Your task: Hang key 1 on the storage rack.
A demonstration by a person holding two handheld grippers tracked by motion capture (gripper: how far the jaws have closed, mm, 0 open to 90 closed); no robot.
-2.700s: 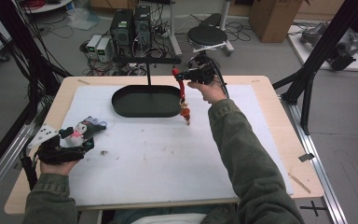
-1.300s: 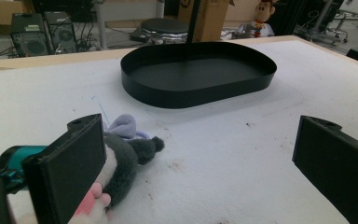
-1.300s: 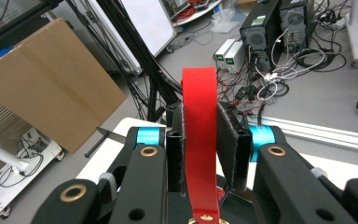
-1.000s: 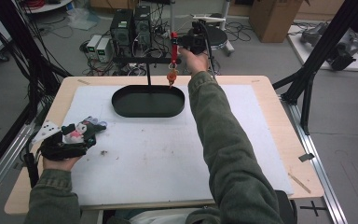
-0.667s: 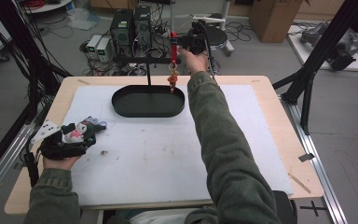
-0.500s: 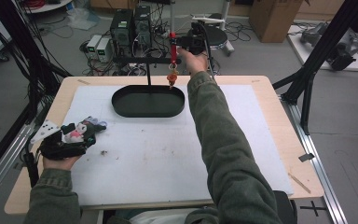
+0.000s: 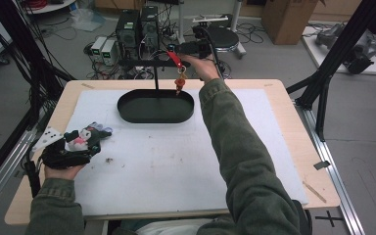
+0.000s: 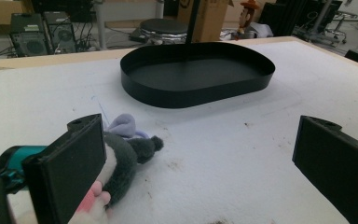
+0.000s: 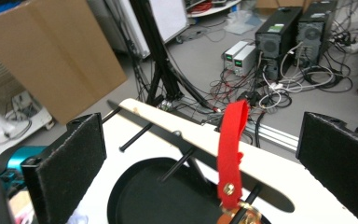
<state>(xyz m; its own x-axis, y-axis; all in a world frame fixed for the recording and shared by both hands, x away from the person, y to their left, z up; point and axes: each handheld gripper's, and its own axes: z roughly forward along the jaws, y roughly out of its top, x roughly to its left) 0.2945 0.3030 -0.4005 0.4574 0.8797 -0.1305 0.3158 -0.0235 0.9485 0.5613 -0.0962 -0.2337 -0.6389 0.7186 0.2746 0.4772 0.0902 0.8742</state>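
High view: a red strap (image 7: 175,59) with a small charm (image 7: 179,83) at its lower end hangs from the crossbar of a black stand (image 7: 155,73) that rises out of an oval black tray (image 7: 155,106) at the far side of the white-covered tabletop (image 7: 176,161). In the right gripper view the strap (image 9: 231,154) loops over the bar between two of its pegs, a metal rivet and brass ring at its bottom, directly above the tray (image 9: 135,196).

The right tool (image 7: 188,48), held out past the tabletop's far edge on an outstretched green sleeve (image 7: 240,156), has its jaws spread wide on either side of the strap and grips nothing. The left tool (image 7: 71,147) rests at the near-left of the tabletop, jaws also wide apart; in the left gripper view a small grey, white and lilac plush toy (image 8: 121,154) lies against its left-hand jaw, with the tray (image 8: 196,74) well ahead.

Nearly three seconds earlier the right tool was over the tray's near right end with the strap dangling from it; since then it has carried the strap to the bar and let go. The left tool has barely moved.
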